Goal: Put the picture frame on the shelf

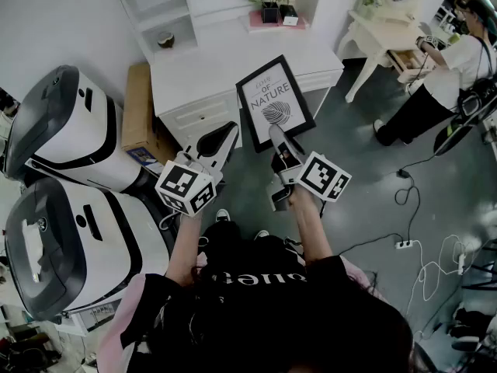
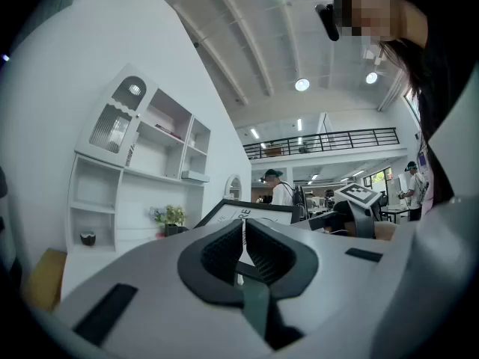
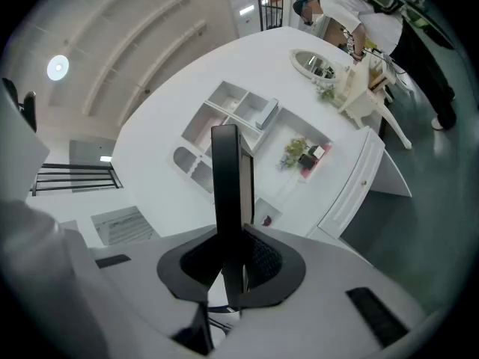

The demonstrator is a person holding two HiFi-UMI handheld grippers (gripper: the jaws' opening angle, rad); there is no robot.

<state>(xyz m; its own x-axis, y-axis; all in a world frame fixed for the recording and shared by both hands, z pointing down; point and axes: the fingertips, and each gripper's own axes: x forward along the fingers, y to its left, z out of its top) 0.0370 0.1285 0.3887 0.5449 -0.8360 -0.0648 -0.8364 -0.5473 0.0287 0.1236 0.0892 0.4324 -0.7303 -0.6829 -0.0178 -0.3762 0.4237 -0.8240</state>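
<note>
The picture frame has a black border and a white print with a leaf. It is held up over the front edge of the white cabinet top. My right gripper is shut on its lower edge. In the right gripper view the picture frame stands edge-on between the pads. My left gripper sits just left of the frame, shut and holding nothing. From the left gripper the frame shows beyond the tips. The white shelf unit rises at the cabinet's back left, also visible as the shelf and the shelf.
Potted plants stand at the cabinet's back. A small dark bowl sits in a lower shelf cell. A cardboard box and two white machines are on the left. A dressing table, a person and floor cables lie on the right.
</note>
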